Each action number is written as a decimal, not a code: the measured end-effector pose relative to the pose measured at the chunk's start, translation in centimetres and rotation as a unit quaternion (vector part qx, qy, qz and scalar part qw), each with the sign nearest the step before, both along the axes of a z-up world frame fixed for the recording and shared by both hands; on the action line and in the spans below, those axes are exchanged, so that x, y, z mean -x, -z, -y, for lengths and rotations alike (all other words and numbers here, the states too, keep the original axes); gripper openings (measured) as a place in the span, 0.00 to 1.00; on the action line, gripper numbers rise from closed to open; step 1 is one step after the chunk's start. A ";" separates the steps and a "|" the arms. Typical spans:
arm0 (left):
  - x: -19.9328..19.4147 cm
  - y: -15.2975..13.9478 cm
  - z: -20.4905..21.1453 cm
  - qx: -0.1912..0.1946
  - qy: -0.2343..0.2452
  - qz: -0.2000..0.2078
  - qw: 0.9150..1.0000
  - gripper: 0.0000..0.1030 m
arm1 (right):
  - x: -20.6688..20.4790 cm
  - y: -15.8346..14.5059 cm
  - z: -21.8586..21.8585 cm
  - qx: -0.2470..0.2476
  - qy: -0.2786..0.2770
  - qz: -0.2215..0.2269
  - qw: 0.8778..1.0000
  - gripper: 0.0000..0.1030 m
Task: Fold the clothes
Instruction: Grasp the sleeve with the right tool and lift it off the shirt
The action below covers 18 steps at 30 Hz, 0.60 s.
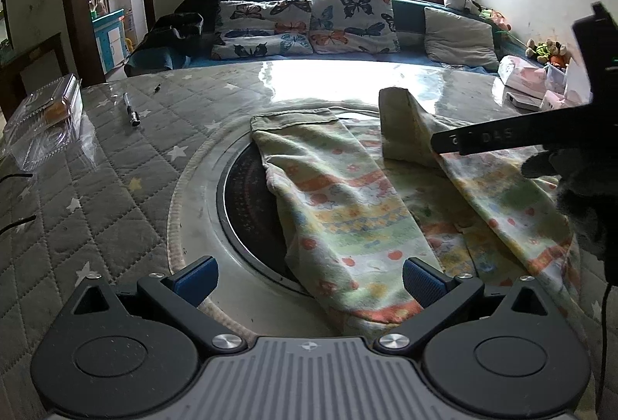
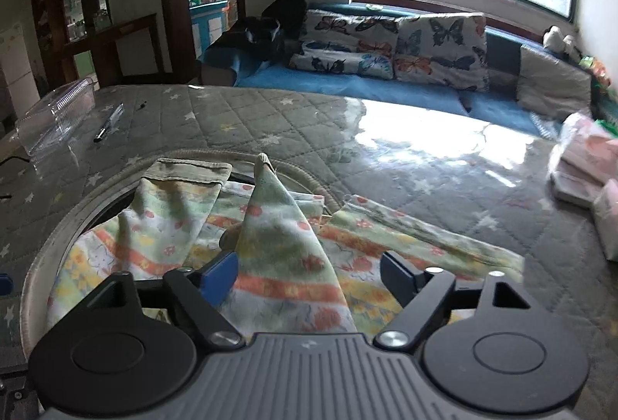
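A pair of child's trousers (image 1: 347, 211) with green, yellow and orange printed stripes lies on the quilted table, partly over a round black inset. My left gripper (image 1: 309, 281) is open, just above the near end of the left leg. The right gripper appears in the left wrist view as a black body (image 1: 513, 138) over the right leg. In the right wrist view the trousers (image 2: 278, 246) lie between the wide-apart fingers of my right gripper (image 2: 309, 277), with one leg cuff (image 2: 264, 165) raised to a peak. It is open.
A round black inset (image 1: 247, 204) with a pale rim sits in the grey star-quilted table cover (image 1: 127, 157). A clear plastic box (image 1: 50, 119) and a pen (image 1: 130, 109) lie at the left. Pink packages (image 1: 529, 76) sit at the right edge. A sofa with butterfly cushions (image 1: 309, 22) stands behind.
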<state>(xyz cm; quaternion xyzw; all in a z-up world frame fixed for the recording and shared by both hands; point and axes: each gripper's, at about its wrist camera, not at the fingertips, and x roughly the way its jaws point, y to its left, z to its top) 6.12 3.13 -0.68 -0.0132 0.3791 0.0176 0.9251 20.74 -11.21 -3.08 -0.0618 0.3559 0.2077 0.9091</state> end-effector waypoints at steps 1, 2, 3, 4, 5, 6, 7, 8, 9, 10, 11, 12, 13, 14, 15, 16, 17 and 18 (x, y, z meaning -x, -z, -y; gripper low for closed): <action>-0.1 0.0 0.0 -0.001 0.000 0.000 1.000 1.00 | -0.3 0.2 -0.1 -0.001 -0.001 -0.005 1.000 0.77; -0.3 0.0 0.0 -0.002 0.000 0.000 1.000 1.00 | -0.6 0.5 -0.1 -0.002 -0.001 -0.010 1.000 0.71; -0.4 -0.1 0.1 -0.003 0.000 -0.001 1.000 1.00 | -0.8 0.8 -0.1 -0.007 -0.003 -0.018 1.000 0.67; -0.5 -0.1 0.1 -0.005 0.000 0.000 1.000 1.00 | -1.1 1.0 0.0 -0.012 -0.005 -0.025 1.000 0.60; -0.6 -0.1 0.1 -0.006 0.000 0.000 1.000 1.00 | -1.3 1.2 0.1 -0.017 -0.008 -0.033 0.999 0.53; -0.8 -0.2 0.1 -0.007 0.000 0.000 1.000 1.00 | -1.4 1.4 0.2 -0.024 -0.011 -0.039 0.999 0.48; -0.8 -0.2 0.1 -0.008 0.000 0.000 1.000 1.00 | -1.3 1.5 0.4 -0.029 -0.013 -0.043 0.999 0.38; -0.9 -0.3 0.2 -0.009 0.000 0.000 1.000 1.00 | -1.3 1.6 0.6 -0.033 -0.015 -0.047 0.998 0.31; -1.0 -0.3 0.2 -0.009 0.000 0.000 1.000 1.00 | -1.2 1.6 0.8 -0.037 -0.017 -0.050 0.998 0.27; -1.2 -0.3 0.3 -0.010 0.000 0.000 1.000 1.00 | -1.1 1.5 0.9 -0.040 -0.016 -0.050 0.998 0.19; -1.3 -0.3 0.4 -0.011 0.001 0.001 1.000 1.00 | -0.9 1.4 1.1 -0.043 -0.013 -0.047 0.998 0.14; -1.3 -0.4 0.5 -0.012 0.002 0.001 1.000 1.00 | -0.7 1.2 1.3 -0.045 -0.011 -0.044 0.998 0.11; -1.4 -0.4 0.7 -0.013 0.003 0.002 1.000 1.00 | -0.5 1.0 1.5 -0.049 -0.007 -0.041 0.998 0.07; -1.5 -0.5 0.8 -0.014 0.004 0.003 1.000 1.00 | -0.3 0.7 1.8 -0.053 -0.004 -0.036 0.998 0.05; -1.6 -0.6 0.9 -0.015 0.006 0.004 1.000 1.00 | -0.1 0.4 2.0 -0.056 -0.001 -0.030 0.998 0.05; -1.7 -0.6 0.9 -0.016 0.007 0.006 1.000 1.00 | 0.2 0.1 2.2 -0.057 0.002 -0.024 0.998 0.05; -1.8 -0.7 1.0 -0.017 0.007 0.008 1.000 1.00 | 0.5 -0.6 2.4 -0.055 0.008 -0.014 0.998 0.04; -2.0 -0.8 1.1 -0.017 0.008 0.010 1.000 1.00 | 0.9 -1.2 2.8 -0.054 0.014 -0.004 0.998 0.04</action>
